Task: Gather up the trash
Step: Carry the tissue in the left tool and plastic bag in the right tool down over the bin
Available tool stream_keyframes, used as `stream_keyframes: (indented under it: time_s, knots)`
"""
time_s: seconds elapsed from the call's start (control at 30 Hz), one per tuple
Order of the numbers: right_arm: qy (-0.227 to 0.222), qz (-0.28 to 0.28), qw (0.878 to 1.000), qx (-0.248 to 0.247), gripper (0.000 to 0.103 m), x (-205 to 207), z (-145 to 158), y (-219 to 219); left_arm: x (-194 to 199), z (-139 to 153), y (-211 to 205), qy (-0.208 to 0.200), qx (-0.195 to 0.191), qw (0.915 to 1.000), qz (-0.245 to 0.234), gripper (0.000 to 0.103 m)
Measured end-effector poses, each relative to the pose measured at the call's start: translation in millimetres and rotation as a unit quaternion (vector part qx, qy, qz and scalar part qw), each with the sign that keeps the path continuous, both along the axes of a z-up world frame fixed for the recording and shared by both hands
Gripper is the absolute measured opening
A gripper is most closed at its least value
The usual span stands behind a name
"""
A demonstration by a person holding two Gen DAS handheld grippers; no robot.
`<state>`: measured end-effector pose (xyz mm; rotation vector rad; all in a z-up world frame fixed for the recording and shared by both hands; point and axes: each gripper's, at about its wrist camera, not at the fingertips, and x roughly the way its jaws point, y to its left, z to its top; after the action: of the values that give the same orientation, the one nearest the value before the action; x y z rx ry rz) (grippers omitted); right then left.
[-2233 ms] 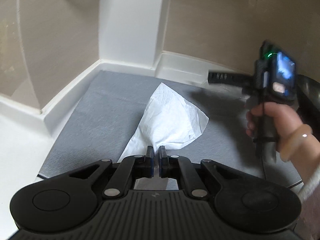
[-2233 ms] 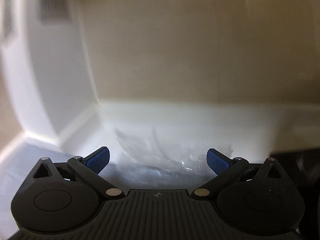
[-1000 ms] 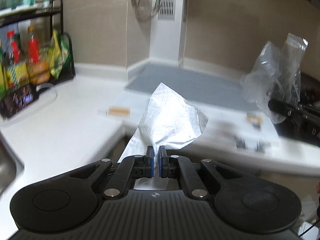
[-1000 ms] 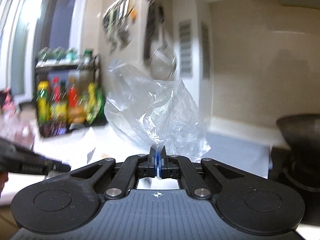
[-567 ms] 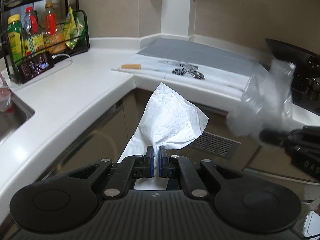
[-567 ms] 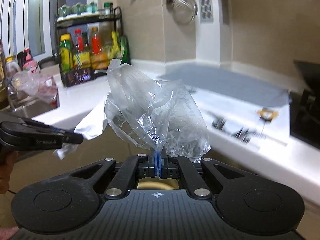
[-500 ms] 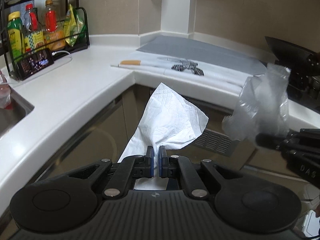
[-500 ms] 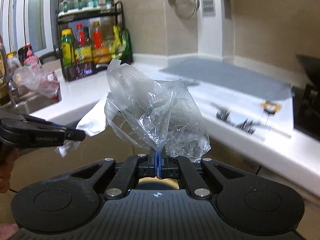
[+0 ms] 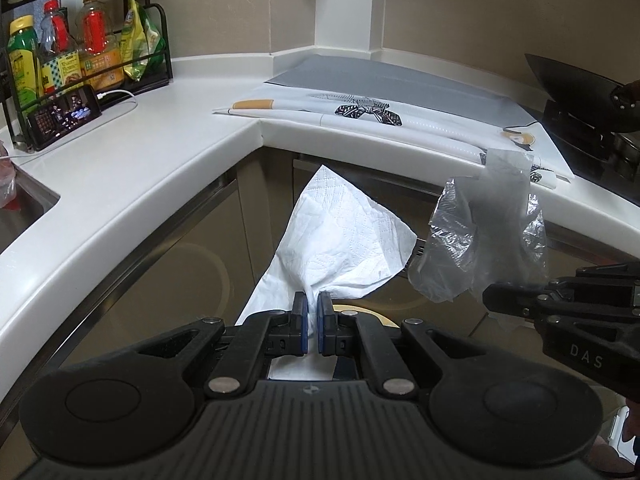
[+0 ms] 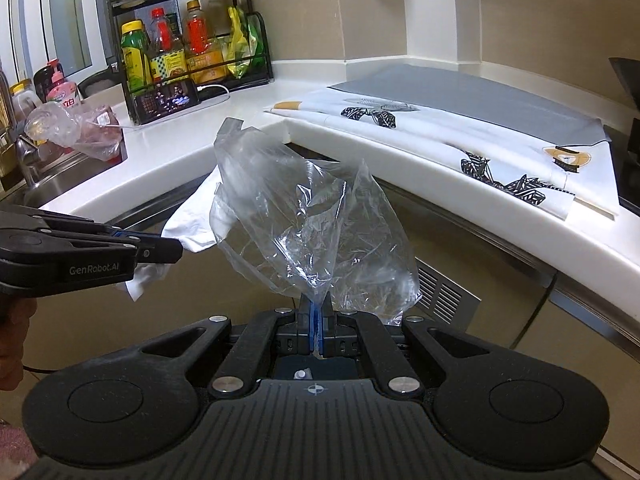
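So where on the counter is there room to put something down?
The white counter is bare between the phone by the bottle rack and the printed paper. The grey mat in the corner looks bare too. It is crowded at the rack and by the sink.

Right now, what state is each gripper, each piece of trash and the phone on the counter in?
left gripper: shut on the white tissue
white tissue: crumpled, held off the counter
right gripper: shut on the clear plastic bag
clear plastic bag: crinkled, empty-looking, held in the air
phone: screen lit, cable plugged in
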<state>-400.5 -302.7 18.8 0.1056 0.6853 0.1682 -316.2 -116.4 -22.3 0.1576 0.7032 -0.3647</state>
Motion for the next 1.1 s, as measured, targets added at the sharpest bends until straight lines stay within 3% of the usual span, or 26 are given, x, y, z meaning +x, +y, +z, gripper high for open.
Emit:
stream_keyframes:
  time_s: [1.1]
  knots:
    - [0.041, 0.012, 0.999, 0.000, 0.002, 17, -22, -5, 15, -24, -1, 0.031, 0.005, 0.9994, 0.013, 0.004]
